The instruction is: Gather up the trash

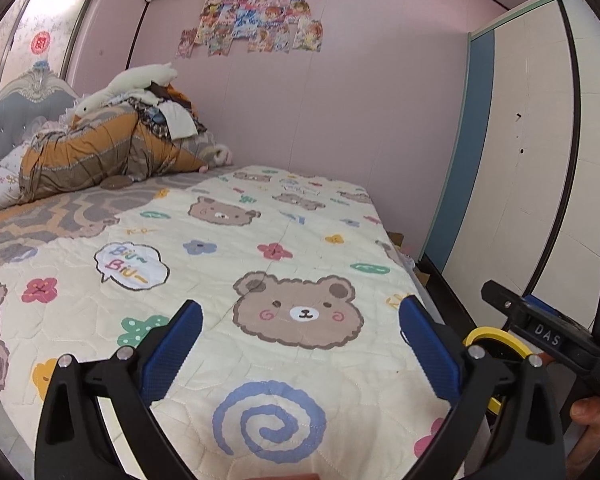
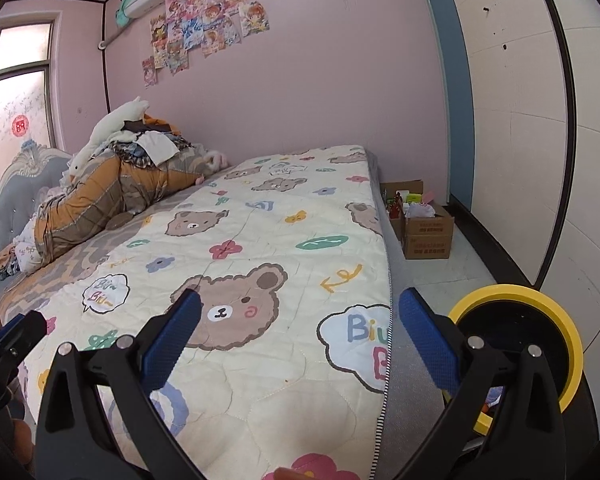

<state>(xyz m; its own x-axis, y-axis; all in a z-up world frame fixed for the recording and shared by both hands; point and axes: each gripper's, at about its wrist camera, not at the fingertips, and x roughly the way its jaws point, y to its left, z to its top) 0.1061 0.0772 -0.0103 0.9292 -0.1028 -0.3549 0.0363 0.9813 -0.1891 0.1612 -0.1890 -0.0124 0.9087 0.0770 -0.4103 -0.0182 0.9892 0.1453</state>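
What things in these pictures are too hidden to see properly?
- Inside of the yellow-rimmed black trash bin: right wrist view, dark and partly behind the right gripper.
- Same bin in the left wrist view: mostly behind the left gripper.
- Contents of the brown cardboard boxes: right wrist view, too small.
- Pile of clothes on the orange striped quilt: too jumbled to sort.

I've got the trash bin (image 2: pixel 556 316) low on the right on the floor beside the bed, a round black bin with a bright yellow rim, upright, mouth open, and something colourful shows inside, too hidden to name.
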